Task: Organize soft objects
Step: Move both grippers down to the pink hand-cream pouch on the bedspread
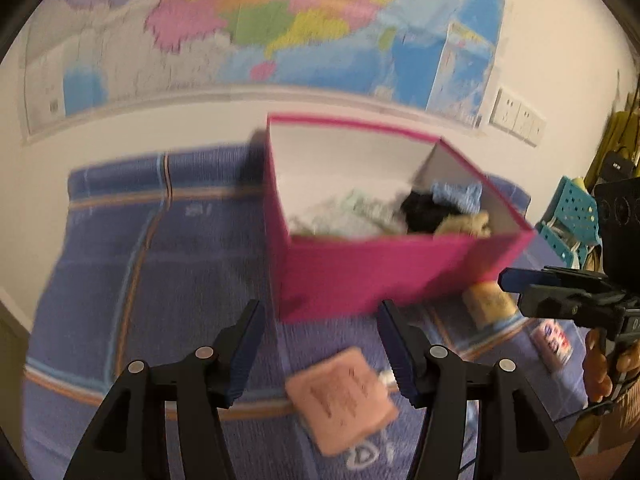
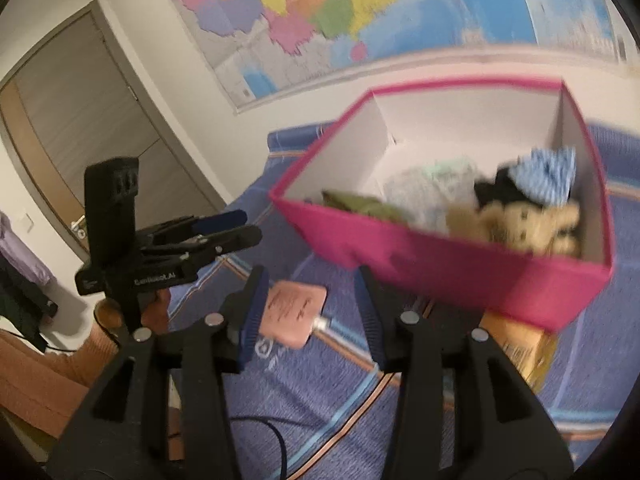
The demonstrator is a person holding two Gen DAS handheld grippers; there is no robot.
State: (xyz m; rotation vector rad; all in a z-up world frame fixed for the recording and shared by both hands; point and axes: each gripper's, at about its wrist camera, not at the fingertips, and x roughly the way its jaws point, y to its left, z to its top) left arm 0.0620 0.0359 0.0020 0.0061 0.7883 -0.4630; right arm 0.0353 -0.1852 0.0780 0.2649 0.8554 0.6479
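Both views blurred. Left gripper [image 1: 320, 354] jaws apart, nothing between them; right gripper [image 2: 310, 320] also parted and empty. Just beyond the tips, a pink pouch [image 1: 342, 398] lies flat on the blue bedspread [image 1: 160, 240], a small metal fitting on one corner (looks like a hand warmer or similar, too smeared to be sure). It sits near the box front, not touching it. To the right, a tan item [image 1: 488, 304] lies against the box base and a small printed packet [image 1: 552, 342] lies further right. Next, the pink box [image 1: 380, 276], open, already holding soft things: pale green cloth, black piece, blue striped cloth, a plush [image 2: 520, 224]. Wall map [image 1: 280, 20] behind.

Step, as I judge it: between placements, going for the next loose item. Next move calls for lowering one gripper over the pouch, squeezing its edges, lifting it over the rim.
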